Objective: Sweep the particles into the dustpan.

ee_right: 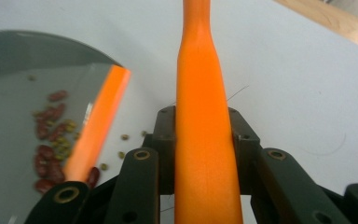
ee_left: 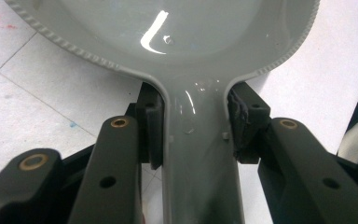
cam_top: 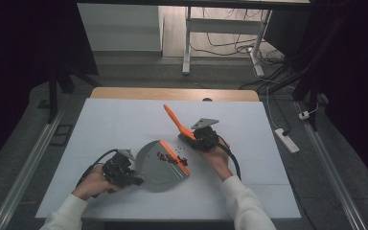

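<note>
Dustpan and brush in my jaws

My left gripper [cam_top: 133,179] clamps the grey dustpan [cam_top: 163,165] handle, mouth facing right; my right gripper [cam_top: 197,140] grips the orange brush [cam_top: 176,121], pointing away-left over the tabletop [cam_top: 115,120].

White long sleeves [cam_top: 243,203] cover both forearms. Each hand carries a black two-jaw gripper, left [cam_top: 124,173] and right [cam_top: 204,136], built of chunky links with brass-ringed pivot holes, topped by a grey three-cornered plate and trailing a black cable [cam_top: 233,160].
</note>
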The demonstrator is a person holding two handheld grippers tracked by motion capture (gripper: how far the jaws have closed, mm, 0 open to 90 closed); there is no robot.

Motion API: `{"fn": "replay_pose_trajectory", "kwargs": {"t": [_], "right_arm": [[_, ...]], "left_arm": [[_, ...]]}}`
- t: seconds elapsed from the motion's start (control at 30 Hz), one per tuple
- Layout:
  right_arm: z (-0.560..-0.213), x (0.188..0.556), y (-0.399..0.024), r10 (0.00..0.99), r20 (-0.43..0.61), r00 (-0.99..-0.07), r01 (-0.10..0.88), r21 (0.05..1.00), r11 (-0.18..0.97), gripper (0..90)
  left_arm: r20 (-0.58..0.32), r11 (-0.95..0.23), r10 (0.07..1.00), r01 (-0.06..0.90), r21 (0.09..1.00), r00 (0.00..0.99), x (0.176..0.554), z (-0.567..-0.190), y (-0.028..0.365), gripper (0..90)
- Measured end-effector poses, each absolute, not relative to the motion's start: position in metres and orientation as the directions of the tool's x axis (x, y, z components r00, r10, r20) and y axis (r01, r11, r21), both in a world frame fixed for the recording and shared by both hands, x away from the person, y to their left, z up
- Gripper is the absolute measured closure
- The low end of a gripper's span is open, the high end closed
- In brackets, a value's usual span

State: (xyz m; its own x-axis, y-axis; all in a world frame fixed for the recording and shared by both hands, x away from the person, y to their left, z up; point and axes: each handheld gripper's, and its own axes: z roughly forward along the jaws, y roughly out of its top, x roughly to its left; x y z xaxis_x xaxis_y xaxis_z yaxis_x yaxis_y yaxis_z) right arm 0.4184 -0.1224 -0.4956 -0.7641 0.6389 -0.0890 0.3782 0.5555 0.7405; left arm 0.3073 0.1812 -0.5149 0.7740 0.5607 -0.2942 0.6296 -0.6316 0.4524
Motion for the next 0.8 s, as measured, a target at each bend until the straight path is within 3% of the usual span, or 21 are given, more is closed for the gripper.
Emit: {"fn": "replay_pose_trajectory", "kwargs": {"t": [0.4, 0.7, 0.8], "right_arm": [[-0.498, 0.403, -0.106, 0.563, -0.098, -0.821, 0.325, 0.731, 0.6, 69.8], [-0.499, 0.391, -0.097, 0.53, -0.026, -0.847, 0.338, 0.743, 0.577, 69.9], [-0.498, 0.385, -0.092, 0.522, -0.054, -0.851, 0.317, 0.739, 0.594, 69.9]], "left_arm": [[-0.294, -0.629, 0.563, 0.631, 0.454, 0.772, 0.307, -0.515, 0.181, 61.6], [-0.293, -0.63, 0.564, 0.632, 0.451, 0.772, 0.307, -0.515, 0.181, 61.6], [-0.294, -0.632, 0.562, 0.631, 0.45, 0.773, 0.307, -0.515, 0.181, 61.6]]}}
